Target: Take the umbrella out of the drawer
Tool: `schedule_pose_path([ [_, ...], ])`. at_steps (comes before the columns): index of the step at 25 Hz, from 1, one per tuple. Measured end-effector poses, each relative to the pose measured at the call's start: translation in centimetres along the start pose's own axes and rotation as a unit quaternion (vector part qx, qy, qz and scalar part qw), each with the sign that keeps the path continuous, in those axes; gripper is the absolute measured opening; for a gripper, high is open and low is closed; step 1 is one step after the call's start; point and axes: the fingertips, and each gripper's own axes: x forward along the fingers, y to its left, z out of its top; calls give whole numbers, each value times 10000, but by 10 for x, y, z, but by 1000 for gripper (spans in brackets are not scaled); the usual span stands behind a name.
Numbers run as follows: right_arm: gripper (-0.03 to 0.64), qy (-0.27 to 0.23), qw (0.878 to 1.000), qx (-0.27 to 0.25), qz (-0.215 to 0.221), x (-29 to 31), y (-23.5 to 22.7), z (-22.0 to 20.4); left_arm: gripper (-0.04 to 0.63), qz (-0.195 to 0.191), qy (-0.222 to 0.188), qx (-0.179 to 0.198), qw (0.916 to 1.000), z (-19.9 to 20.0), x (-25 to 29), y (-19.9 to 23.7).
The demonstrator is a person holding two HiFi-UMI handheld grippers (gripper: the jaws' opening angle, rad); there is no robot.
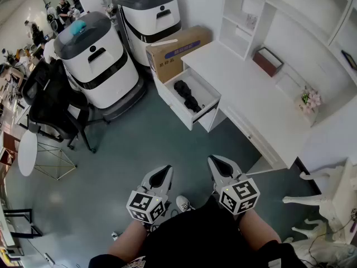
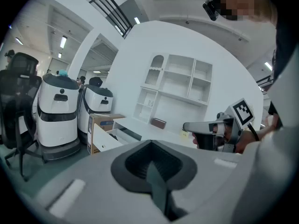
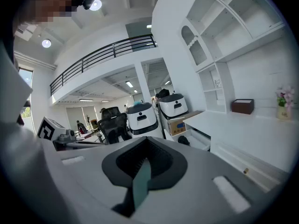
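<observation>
Hard to make out: the umbrella (image 1: pixel 187 95) shows only as a black folded bundle; handle and strap are too small to tell apart.
Hidden: in the left gripper view the drawer's side wall hides its inside; the right gripper view shows a dark lump there.
Cut off: a white animal-shaped figure (image 1: pixel 326 197) runs out of the head view's right edge; the person's arms are cropped at the bottom.
Drawer (image 1: pixel 177 109): pulled out from the white desk (image 1: pixel 245 94), with the umbrella lying lengthwise inside.
Cardboard box (image 1: pixel 178 48): on the floor just beside the desk's end; contents not visible.
Brown box (image 1: pixel 268 61): on the desk against the wall; its inside cannot be seen.
Left gripper (image 1: pixel 163 170): jaws pressed together, nothing between them, held close to the person's body.
Right gripper (image 1: pixel 215 161): jaws likewise closed and empty, well apart from the drawer.
Desk top: bare apart from the brown box and a pot of pink flowers (image 1: pixel 309 100).
Room: grey-green floor, white shelving (image 1: pixel 242 15) above the desk, two white wheeled machines (image 1: pixel 97 63) with dark tops, a black office chair (image 1: pixel 53 102), people far off.
</observation>
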Motion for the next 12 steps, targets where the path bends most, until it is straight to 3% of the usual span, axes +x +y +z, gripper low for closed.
schedule_pose_path([
  [12,28,-183,9998,-16,81,-4,6,6,0,-35,-13,-3,10000,1,-2,-4],
])
